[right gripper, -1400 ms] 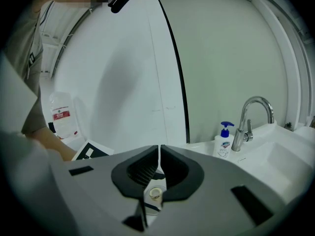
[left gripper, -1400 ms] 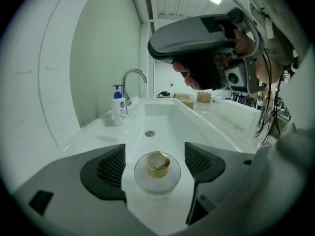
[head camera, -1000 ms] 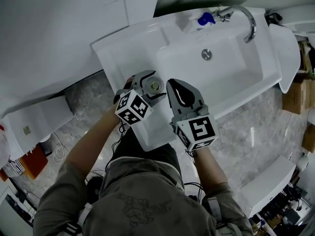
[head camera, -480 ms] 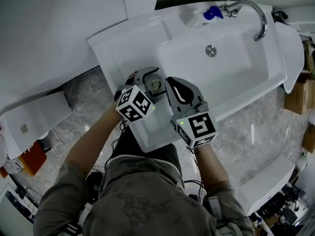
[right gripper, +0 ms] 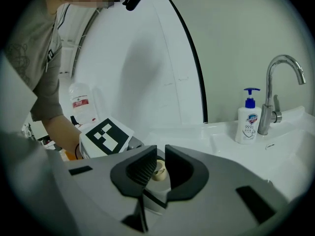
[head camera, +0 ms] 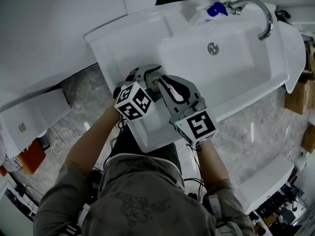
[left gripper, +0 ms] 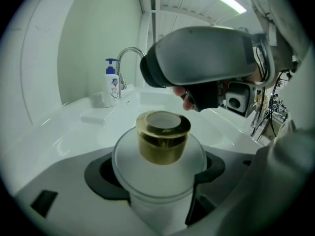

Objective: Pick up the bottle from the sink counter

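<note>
A white bottle [left gripper: 160, 168] with a gold cap [left gripper: 163, 136] stands upright between the jaws of my left gripper [left gripper: 158, 183], which is shut on its round body. In the head view that left gripper [head camera: 149, 77] is over the front left counter of the sink [head camera: 113, 48]. My right gripper [head camera: 160, 80] reaches in from the right, jaws shut to a thin slit, its tip just over the cap [head camera: 156, 84]. From the right gripper [right gripper: 158, 163] view the cap [right gripper: 157, 172] shows through the slit, below the jaws. In the left gripper view the right gripper [left gripper: 150, 73] hangs above and behind the cap, not on it.
A soap dispenser [head camera: 209, 11] with a blue pump stands at the sink's back rim beside the chrome faucet [head camera: 258, 11]. The basin [head camera: 231, 75] with its drain lies right of both grippers. A white wall panel is to the left, and the floor is marble.
My right gripper has swung left, from beside the left gripper to over the bottle's cap. The left gripper has kept its hold on the bottle.
</note>
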The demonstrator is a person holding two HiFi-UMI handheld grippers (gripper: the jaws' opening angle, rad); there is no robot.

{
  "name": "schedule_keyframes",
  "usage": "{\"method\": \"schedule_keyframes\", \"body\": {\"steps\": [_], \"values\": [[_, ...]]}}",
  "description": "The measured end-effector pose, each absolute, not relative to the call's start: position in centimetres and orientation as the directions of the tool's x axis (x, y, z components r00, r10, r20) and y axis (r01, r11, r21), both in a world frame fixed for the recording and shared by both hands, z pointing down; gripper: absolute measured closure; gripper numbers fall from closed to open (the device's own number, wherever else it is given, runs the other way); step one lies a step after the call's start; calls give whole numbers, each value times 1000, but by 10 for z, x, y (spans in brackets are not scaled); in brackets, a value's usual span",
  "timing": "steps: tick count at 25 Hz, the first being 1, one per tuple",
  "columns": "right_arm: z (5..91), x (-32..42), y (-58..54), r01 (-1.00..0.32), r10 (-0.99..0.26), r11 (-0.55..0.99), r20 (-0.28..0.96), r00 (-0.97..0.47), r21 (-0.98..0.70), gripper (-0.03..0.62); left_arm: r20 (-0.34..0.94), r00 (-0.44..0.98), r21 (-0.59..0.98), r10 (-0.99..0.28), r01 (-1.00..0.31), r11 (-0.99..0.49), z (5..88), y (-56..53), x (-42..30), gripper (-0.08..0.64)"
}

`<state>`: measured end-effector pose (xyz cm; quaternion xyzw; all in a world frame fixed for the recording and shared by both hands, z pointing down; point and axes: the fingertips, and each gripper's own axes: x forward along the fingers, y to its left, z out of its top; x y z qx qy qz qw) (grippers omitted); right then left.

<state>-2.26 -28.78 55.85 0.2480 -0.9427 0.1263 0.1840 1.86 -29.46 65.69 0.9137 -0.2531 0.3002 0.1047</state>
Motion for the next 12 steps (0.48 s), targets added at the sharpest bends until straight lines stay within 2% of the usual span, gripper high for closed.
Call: {"method": "schedule_keyframes", "body": {"steps": [2, 3, 4, 5, 12], "values": [[562, -26, -286, -503, -413, 852, 402, -817, -145, 550, 604, 693, 32, -392, -513, -858, 657, -294, 20, 210], [564, -28, -285, -496, -408, 855, 397, -822, -150, 515, 605, 695, 27, -388, -506, -862, 657, -294, 21, 210], [566, -30, -284, -491, -403, 858, 393, -827, -153, 453, 606, 697, 24, -384, -499, -866, 657, -293, 21, 210], [568, -33, -283, -487, -399, 860, 392, -829, -155, 438, 606, 699, 23, -381, -494, -869, 657, -293, 22, 210], [590, -33, -282, -499, -402, 857, 441, -803, -129, 425, 605, 702, 24, -375, -487, -873, 658, -293, 23, 210]]}}
